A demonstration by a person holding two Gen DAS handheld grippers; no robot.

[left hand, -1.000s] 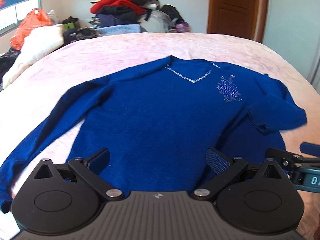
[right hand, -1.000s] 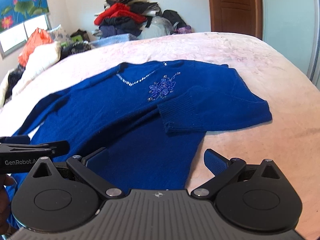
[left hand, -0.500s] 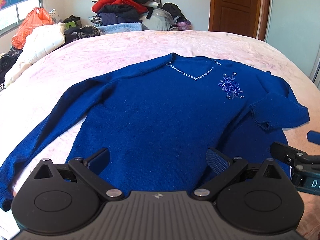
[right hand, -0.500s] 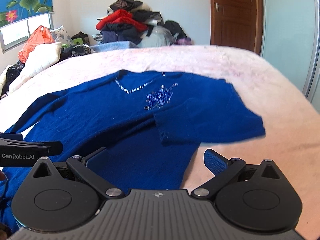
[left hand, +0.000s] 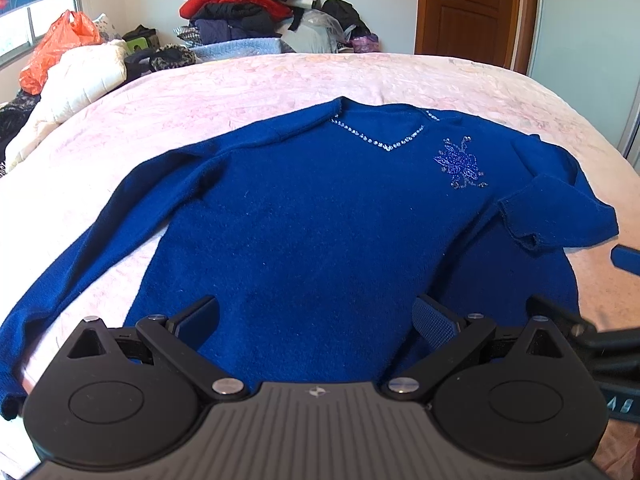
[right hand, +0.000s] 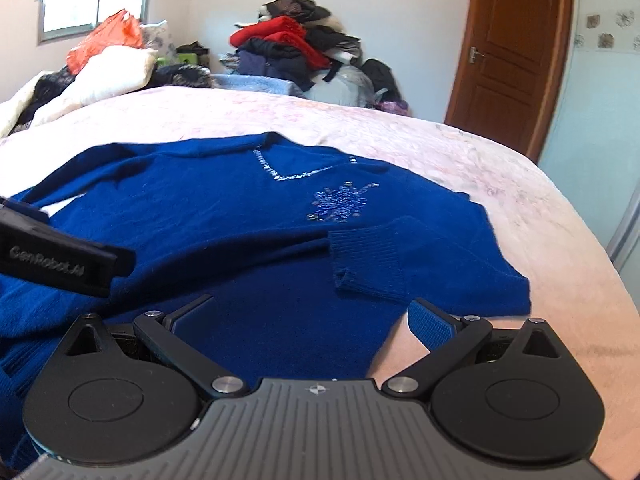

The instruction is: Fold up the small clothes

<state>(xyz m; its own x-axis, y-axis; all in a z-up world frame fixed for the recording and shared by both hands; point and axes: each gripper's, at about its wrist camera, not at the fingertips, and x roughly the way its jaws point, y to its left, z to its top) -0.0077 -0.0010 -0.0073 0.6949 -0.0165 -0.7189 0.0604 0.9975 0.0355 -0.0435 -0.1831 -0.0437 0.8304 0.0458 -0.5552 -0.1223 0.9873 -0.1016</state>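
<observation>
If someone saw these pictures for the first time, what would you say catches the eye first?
A deep blue sweater dominates, spread face up on the pink bedspread, with a beaded V-neckline and a sparkly flower motif on the chest. One sleeve is folded back across its body while the other trails out toward the bed's edge. Beyond the bed, a heap of clothes topped with red stands against the wall.

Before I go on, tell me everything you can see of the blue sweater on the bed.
The blue sweater is a deep blue, fuzzy-looking knit lying front up and mostly flat on the pink bedspread. Its V neckline is edged with small silvery beads, and a beaded flower motif sits on the chest beside it. One long sleeve stretches outward over the bedspread; the other sleeve is folded inward, its ribbed cuff resting on the body. Both claws are open near the hem, gripping nothing.
</observation>
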